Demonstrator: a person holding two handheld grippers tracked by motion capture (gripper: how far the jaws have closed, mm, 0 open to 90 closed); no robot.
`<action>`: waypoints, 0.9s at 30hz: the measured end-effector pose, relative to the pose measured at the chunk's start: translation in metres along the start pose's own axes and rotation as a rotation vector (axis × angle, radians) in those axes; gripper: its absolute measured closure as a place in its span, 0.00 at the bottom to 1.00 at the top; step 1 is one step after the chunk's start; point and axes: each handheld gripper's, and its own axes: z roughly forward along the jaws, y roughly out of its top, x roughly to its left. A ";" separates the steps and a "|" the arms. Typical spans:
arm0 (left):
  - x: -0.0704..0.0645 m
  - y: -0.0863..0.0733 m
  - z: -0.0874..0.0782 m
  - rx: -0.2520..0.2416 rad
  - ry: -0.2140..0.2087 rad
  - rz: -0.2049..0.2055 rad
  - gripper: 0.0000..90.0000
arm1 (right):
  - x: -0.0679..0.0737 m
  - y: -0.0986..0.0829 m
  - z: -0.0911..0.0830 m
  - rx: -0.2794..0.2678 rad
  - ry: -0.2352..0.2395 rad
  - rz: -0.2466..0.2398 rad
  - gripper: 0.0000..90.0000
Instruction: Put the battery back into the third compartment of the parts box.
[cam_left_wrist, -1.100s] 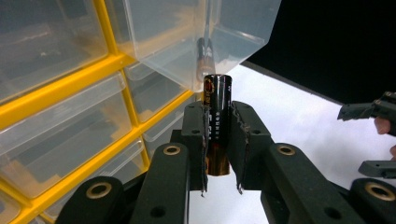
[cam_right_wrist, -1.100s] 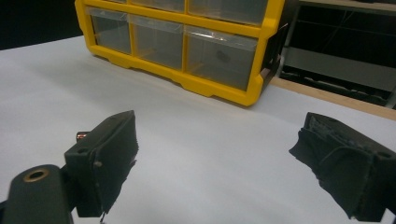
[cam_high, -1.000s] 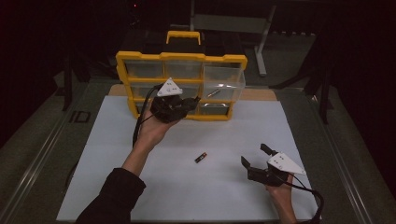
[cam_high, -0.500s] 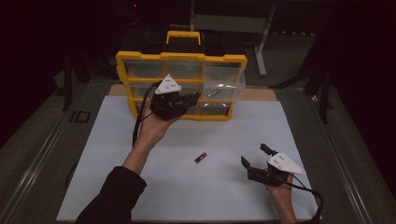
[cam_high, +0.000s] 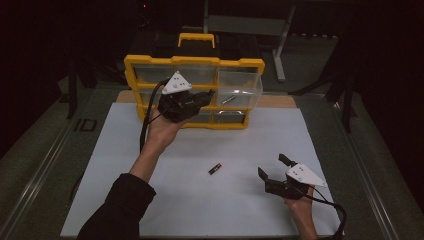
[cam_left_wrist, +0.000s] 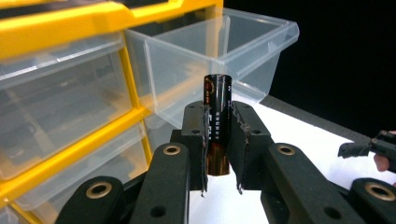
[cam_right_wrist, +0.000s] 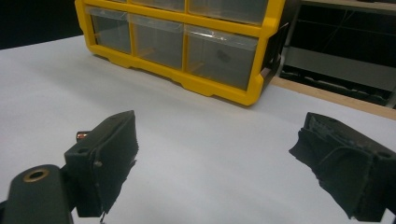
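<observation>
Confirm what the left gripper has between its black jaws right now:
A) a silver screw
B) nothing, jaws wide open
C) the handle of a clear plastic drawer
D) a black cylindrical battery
D: in the left gripper view, the left gripper is shut on a black cylindrical battery, held upright between the pads in front of the pulled-out clear plastic drawer of the yellow-framed drawer cabinet.

Stood at the far edge of the white mat (cam_high: 125, 165): drawer cabinet (cam_high: 150, 62), one upper-right drawer (cam_high: 240, 87) pulled out. Hung just in front of that drawer: left gripper (cam_high: 202, 97), battery (cam_left_wrist: 217, 123) upright between its jaws. Lay mid-mat: second battery (cam_high: 214, 169). Rested near right, well apart: right gripper (cam_high: 272, 167).
</observation>
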 end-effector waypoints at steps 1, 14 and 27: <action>0.000 0.001 -0.001 -0.005 0.001 0.002 0.86 | 0.000 0.000 0.000 0.000 0.001 -0.001 0.13; 0.005 0.016 -0.006 -0.053 0.024 0.013 0.86 | 0.000 0.000 0.000 0.000 0.001 0.000 0.13; 0.009 0.030 -0.007 -0.071 0.028 0.031 0.86 | 0.000 0.000 0.000 -0.001 0.002 -0.001 0.13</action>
